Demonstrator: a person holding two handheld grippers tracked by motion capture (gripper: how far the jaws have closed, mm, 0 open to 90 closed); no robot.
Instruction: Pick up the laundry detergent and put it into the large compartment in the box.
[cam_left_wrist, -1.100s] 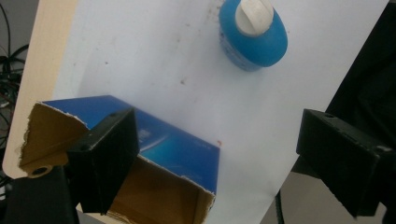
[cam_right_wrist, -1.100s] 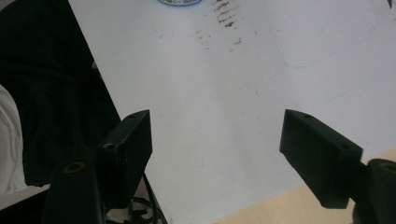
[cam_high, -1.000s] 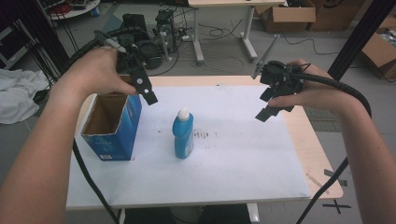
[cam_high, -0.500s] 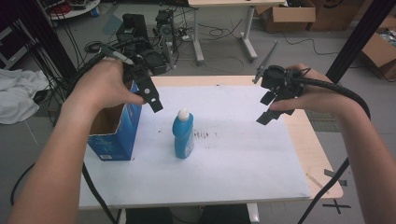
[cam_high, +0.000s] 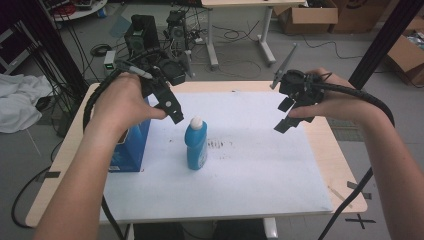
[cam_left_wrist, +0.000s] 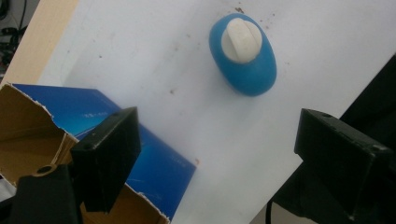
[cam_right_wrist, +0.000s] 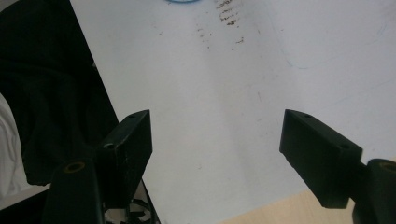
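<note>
Blue plastic bottle (cam_high: 196, 145) with a white cap stands upright on the white table sheet (cam_high: 260, 165), left of centre, just right of an open blue cardboard box (cam_high: 131, 150) at the left edge. The two stand close but apart.

Left gripper (cam_high: 172, 107) hangs above and just left of the bottle's cap, angled down toward it. Its jaws have just been closing a little, yet they stand wide apart with nothing between them; in the left gripper view the bottle (cam_left_wrist: 243, 53) lies ahead of the jaws and the box (cam_left_wrist: 93, 140) sits under the left jaw.

Right gripper (cam_high: 290, 112) hovers over the far right part of the sheet, well apart from the bottle, jaws released and empty; the right gripper view shows bare sheet (cam_right_wrist: 224, 116) beneath.

Judgement: the step in hand is the left gripper's approach to the bottle. To do it well, shift right until the bottle sits centred between the jaws, clear of the box's torn rim, then descend and clamp the narrow shoulder below the cap. A one-sided contact would likely tip this tall, slim bottle.
</note>
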